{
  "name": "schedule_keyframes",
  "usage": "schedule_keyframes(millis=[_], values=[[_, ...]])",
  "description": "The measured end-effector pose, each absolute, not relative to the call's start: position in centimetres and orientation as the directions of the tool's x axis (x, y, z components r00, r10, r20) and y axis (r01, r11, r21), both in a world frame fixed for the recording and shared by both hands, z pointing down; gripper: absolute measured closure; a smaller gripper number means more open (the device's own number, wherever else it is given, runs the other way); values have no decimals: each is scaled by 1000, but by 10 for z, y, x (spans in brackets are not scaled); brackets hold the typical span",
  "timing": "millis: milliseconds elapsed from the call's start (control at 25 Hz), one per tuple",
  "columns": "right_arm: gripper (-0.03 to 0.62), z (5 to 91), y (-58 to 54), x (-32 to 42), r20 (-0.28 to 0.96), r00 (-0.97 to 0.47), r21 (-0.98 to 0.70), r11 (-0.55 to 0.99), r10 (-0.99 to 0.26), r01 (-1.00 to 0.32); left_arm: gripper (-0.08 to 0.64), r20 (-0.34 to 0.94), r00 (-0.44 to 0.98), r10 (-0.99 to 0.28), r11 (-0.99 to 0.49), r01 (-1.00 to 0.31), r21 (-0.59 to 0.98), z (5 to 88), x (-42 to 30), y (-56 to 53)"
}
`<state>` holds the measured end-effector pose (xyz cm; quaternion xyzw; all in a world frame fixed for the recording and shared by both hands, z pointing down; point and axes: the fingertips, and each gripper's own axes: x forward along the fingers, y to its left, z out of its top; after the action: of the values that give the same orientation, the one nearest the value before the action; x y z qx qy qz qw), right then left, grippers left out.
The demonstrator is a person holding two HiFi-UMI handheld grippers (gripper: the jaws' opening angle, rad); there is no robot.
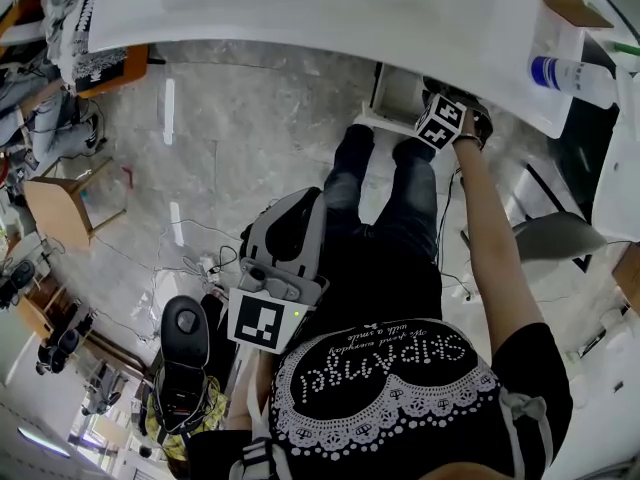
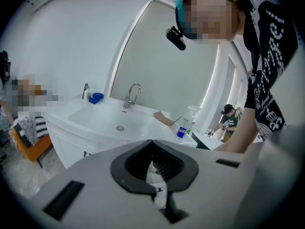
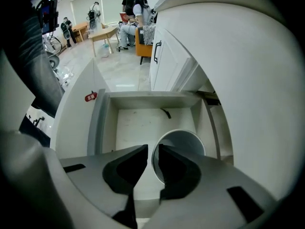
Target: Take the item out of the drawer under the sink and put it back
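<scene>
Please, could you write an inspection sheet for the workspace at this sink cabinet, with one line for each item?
Surface: white sink counter carrying a faucet, a spray bottle and a cardboard piece.
Job's things: drawer under the sink stands open; grey cup stands upright inside it.
Clutter: small dark scrap at the drawer's back.
Grippers: right gripper points down into the drawer, jaws slightly apart astride the cup's rim, pads apparently not pressing. Left gripper is shut and empty, away from the drawer.
Cables: loose cables on the floor beside the person's legs.
Surroundings: grey marble floor; other people sit at a table behind.
</scene>
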<state>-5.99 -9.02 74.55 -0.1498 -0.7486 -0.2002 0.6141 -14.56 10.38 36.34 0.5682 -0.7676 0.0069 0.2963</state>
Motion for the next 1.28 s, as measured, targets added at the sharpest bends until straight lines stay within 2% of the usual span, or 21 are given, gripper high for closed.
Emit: schedule_keyframes(millis=[80,400,640,800,880,1040,1280], values=[[495,742,-88,-60,979,-205,102,890,-9,445,557,456,-174,-873,347,-879,327,361,-147,102],[492,719,-91,-62,960,-277,150,922,-48,358,557,392,-140,-909,282,-900,333,350,-146,90],[492,682,-90,-64,928,-363,173,958,-80,230,557,292,-87,-952,185,-927,326,334,-141,75],[501,636,-86,-60,873,-463,188,982,-154,29,557,233,-25,-972,102,-942,321,325,-135,61],[563,607,-75,-55,825,-538,149,985,-172,-87,557,204,2,-979,65,-946,317,322,-130,56],[574,556,-59,-36,731,-643,74,963,-229,-259,557,237,53,-970,27,-947,321,329,-123,56],[574,466,-67,4,558,-728,-64,854,-398,-516,557,147,91,-985,-41,-949,313,302,-128,39]])
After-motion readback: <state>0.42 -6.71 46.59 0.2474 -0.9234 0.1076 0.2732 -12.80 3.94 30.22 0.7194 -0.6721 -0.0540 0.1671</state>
